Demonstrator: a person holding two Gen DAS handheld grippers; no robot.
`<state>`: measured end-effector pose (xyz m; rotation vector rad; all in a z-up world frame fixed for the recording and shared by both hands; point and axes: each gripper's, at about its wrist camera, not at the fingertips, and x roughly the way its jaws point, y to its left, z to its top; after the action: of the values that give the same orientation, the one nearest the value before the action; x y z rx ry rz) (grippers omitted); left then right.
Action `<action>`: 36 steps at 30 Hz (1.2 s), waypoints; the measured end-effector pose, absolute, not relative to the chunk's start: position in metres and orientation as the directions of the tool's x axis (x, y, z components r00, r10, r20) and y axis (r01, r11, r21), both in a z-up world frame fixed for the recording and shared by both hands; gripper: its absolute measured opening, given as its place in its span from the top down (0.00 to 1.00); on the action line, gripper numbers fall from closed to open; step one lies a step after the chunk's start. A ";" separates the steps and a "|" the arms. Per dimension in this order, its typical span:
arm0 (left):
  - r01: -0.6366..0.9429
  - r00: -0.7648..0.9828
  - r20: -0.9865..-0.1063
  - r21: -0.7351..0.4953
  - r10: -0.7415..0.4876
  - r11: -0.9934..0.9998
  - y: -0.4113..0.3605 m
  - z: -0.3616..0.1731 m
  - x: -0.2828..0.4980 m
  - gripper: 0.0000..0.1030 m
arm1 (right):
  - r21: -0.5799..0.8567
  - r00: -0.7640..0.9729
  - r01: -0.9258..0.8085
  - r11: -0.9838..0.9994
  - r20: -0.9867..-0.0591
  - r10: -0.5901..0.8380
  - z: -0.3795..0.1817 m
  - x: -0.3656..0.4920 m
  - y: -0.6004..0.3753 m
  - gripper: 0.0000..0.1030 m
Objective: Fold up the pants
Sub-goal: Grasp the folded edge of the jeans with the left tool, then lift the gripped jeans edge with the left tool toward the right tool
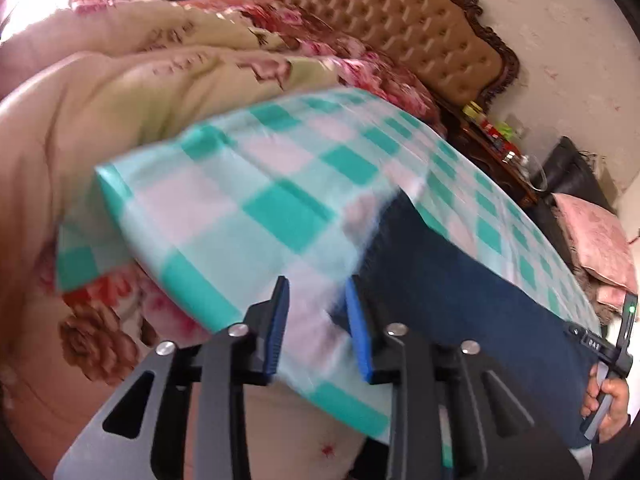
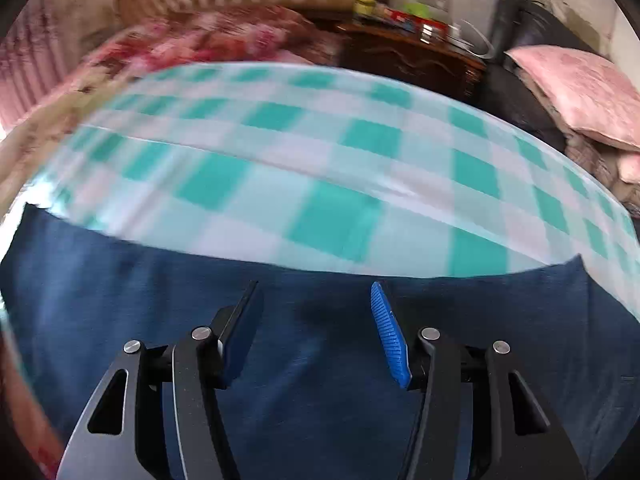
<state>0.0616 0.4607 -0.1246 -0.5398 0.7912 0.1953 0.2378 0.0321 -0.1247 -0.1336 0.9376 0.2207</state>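
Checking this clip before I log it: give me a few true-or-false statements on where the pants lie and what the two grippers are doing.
1. The pants are dark blue. True.
2. The pants lie on a plain white sheet. False: they lie on a checked green and white sheet.
3. The right gripper is shut on the pants. False: its jaws stand apart over the fabric and hold nothing.
4. The left gripper is open. True: it is near the pants' edge, over the sheet.
5. A wooden nightstand with small items on top stands beside the bed. True.
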 end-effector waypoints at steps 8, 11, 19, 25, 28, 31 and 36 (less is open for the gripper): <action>-0.349 0.689 -0.724 -0.378 -0.038 0.858 0.448 -0.128 0.068 0.86 | -0.069 0.546 -0.356 0.932 -0.824 0.148 -0.134 0.230 0.087 0.54; -0.348 0.662 -0.749 -0.312 -0.004 0.884 0.443 -0.122 0.076 0.89 | -0.081 0.536 -0.347 0.934 -0.835 0.127 -0.143 0.241 0.084 0.67; -0.343 0.656 -0.754 -0.267 0.027 0.901 0.442 -0.108 0.088 0.91 | -0.114 0.561 -0.320 0.940 -0.823 0.091 -0.145 0.251 0.082 0.75; -0.386 0.672 -0.740 -0.391 -0.036 0.836 0.463 -0.123 0.072 0.71 | -0.134 0.569 -0.321 0.938 -0.819 0.078 -0.145 0.252 0.083 0.75; -0.369 0.682 -0.728 -0.420 -0.065 0.829 0.464 -0.124 0.068 0.72 | -0.051 0.563 -0.320 0.946 -0.813 0.147 -0.129 0.242 0.082 0.75; -0.333 0.660 -0.745 -0.401 -0.093 0.853 0.455 -0.131 0.072 0.72 | 0.040 0.530 -0.354 0.934 -0.815 0.236 -0.116 0.225 0.089 0.74; -0.320 0.653 -0.753 -0.372 -0.081 0.871 0.447 -0.137 0.081 0.71 | 0.087 0.470 -0.425 0.901 -0.830 0.302 -0.123 0.196 0.121 0.74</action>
<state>0.0810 0.4472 -0.1368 -0.5097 0.8575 0.1428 0.1955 0.1215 -0.1227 -0.1377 0.9863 0.4470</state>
